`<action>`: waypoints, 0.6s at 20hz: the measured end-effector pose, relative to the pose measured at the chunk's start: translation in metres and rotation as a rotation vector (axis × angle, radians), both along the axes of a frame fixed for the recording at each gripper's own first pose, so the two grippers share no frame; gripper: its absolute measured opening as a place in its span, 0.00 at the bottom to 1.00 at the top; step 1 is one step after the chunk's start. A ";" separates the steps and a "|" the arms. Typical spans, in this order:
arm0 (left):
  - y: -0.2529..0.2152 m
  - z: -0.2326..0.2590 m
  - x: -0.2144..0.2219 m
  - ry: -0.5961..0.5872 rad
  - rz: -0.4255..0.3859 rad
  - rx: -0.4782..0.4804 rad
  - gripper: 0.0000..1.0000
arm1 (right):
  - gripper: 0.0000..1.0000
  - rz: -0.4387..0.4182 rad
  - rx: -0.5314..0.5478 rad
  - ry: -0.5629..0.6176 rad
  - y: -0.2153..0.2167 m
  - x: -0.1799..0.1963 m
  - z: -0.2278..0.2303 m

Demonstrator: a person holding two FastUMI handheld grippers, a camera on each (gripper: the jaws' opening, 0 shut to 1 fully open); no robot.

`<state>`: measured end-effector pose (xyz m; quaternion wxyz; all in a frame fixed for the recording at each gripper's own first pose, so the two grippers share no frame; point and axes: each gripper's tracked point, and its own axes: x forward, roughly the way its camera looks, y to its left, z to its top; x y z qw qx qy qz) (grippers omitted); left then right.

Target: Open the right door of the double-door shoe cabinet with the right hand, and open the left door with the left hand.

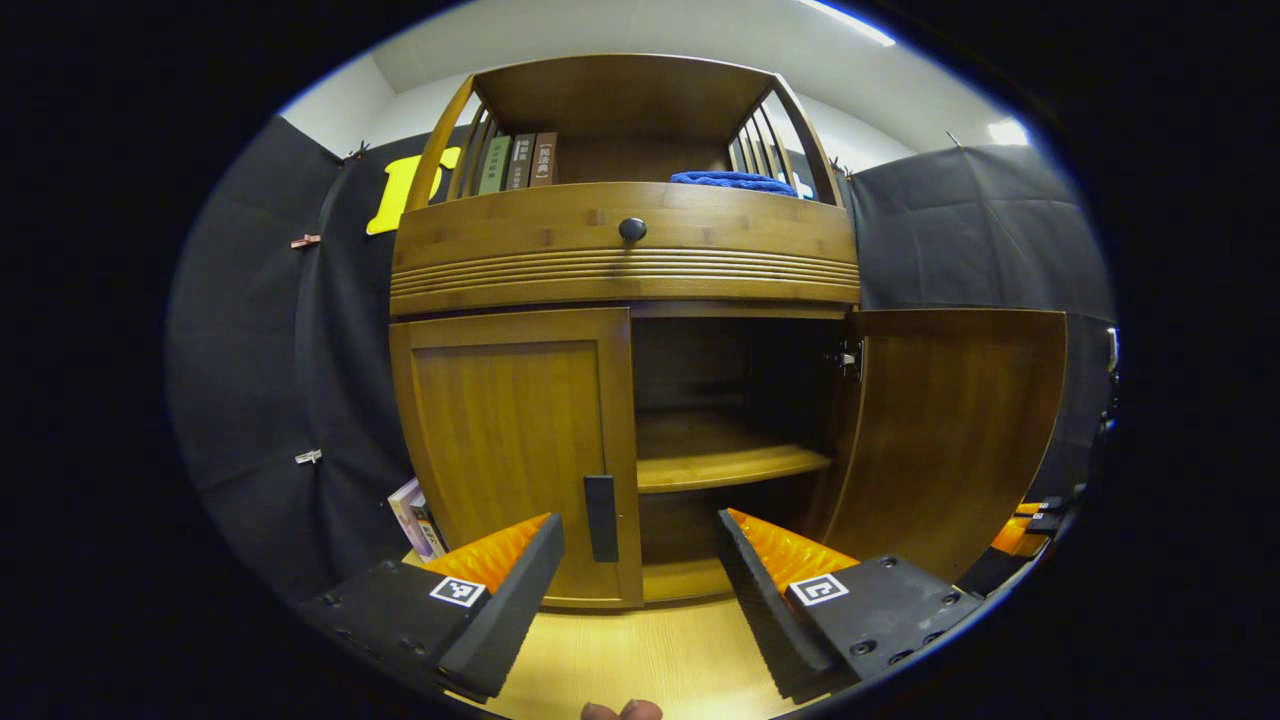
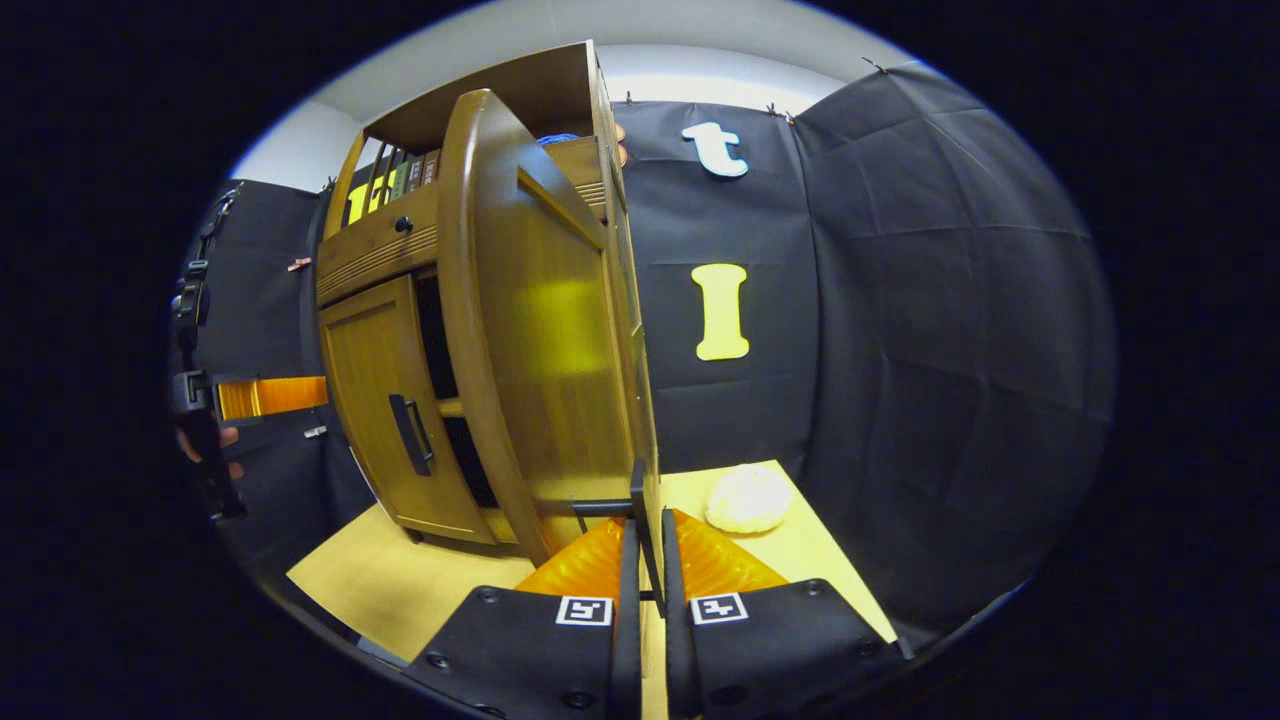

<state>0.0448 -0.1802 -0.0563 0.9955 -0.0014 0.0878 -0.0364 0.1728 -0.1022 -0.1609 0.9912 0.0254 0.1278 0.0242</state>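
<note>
Holding now: your right gripper (image 2: 642,560) is pinched on the handle of the right door (image 2: 545,330), fingers nearly together with the thin bar between them; that door stands swung wide out from the shoe cabinet (image 1: 625,260).
Left gripper: your left gripper (image 1: 640,545) is spread wide and holds nothing, hovering just in front of the left door handle (image 1: 600,518).
Left door: the left door (image 1: 510,450) sits shut, flush with the cabinet front, so this half of the job looks not yet done.
Where it stands: the cabinet rests toward the back of the wooden floor board (image 1: 640,660), with the booth wall close behind it.
Risk, left side: closing too early or off to one side could make your fingers pinch the door edge or slip off the slim handle.
Risk, right side: pulling further may strain the hinge (image 1: 850,358), since the door already looks fully swung.
Risk, floor: a pale round object (image 2: 748,498) lies near the board's back right corner, just beyond the open door's edge, and could get knocked.
Hard to tell: what that pale object is, and whether your right fingers truly press the handle on both sides.
Cut off: books (image 1: 418,520) by the cabinet's left foot are partly hidden.
</note>
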 end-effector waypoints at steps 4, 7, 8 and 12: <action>-0.003 -0.003 0.012 -0.024 0.015 0.008 0.95 | 0.14 0.004 0.033 0.002 -0.021 0.001 0.002; 0.002 -0.004 0.030 -0.058 0.034 0.014 0.96 | 0.14 0.017 0.008 0.009 -0.023 0.001 0.002; 0.005 -0.005 0.036 -0.063 0.041 0.005 0.96 | 0.14 0.015 0.001 0.010 -0.025 0.001 0.004; 0.014 -0.023 0.063 -0.054 0.074 -0.040 0.94 | 0.19 -0.001 0.012 -0.036 -0.036 -0.009 0.026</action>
